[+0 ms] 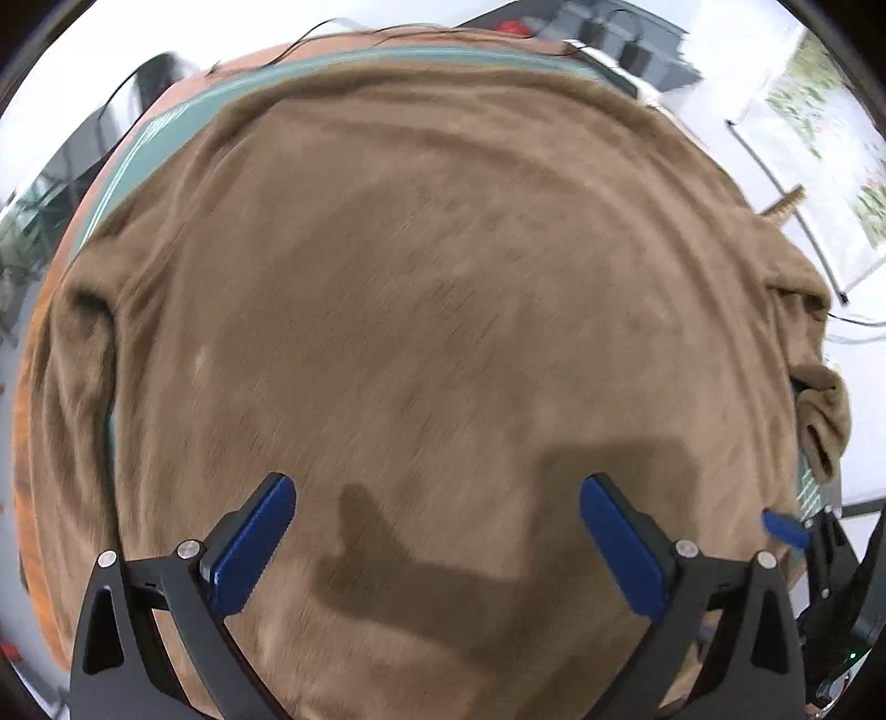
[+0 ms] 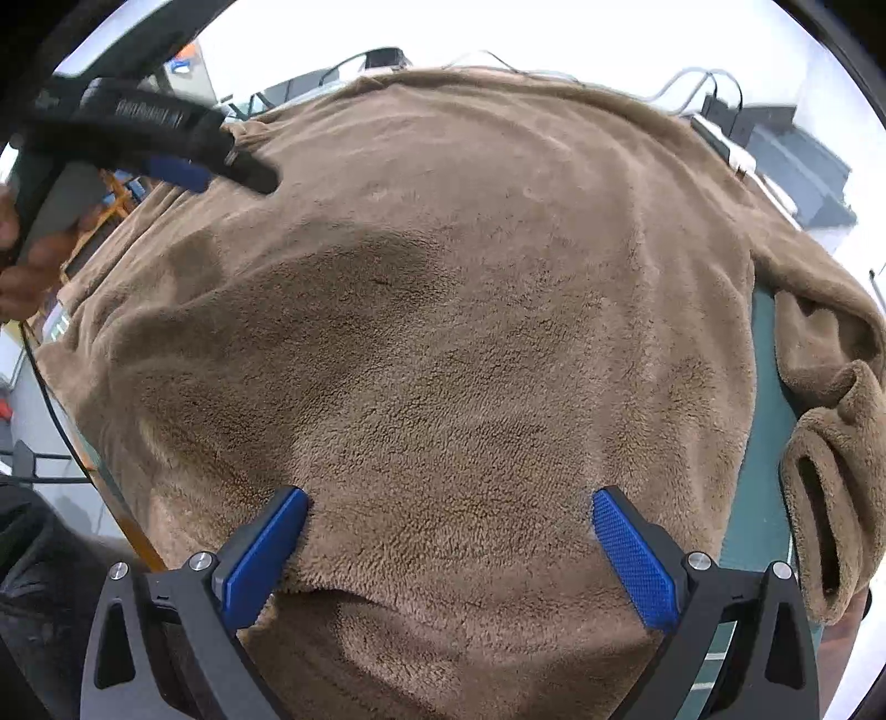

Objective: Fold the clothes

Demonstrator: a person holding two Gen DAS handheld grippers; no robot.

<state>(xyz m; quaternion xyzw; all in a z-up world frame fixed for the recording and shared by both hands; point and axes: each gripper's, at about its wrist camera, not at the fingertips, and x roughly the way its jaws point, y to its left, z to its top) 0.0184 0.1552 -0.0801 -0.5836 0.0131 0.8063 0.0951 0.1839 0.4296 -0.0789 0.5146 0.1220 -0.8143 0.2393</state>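
Observation:
A brown fleece garment (image 1: 443, 288) lies spread flat and fills most of both views. In the left wrist view one sleeve (image 1: 77, 354) lies folded along the left side and a cuff (image 1: 825, 421) curls up at the right. My left gripper (image 1: 437, 487) hovers open over the near part of the fabric and casts its shadow on it, with nothing between its fingers. My right gripper (image 2: 451, 498) is open near the garment's (image 2: 443, 310) near edge, both blue fingertips (image 2: 609, 509) touching the pile. A sleeve cuff (image 2: 825, 487) lies at the right. The left gripper (image 2: 221, 176) shows at top left.
Under the garment are a green mat (image 2: 758, 432) and an orange table edge (image 1: 33, 509). Cables and black power adapters (image 1: 637, 52) sit at the far edge. A hand (image 2: 27, 266) holds the left gripper's handle. One blue finger (image 1: 783, 526) of the right gripper shows at the right.

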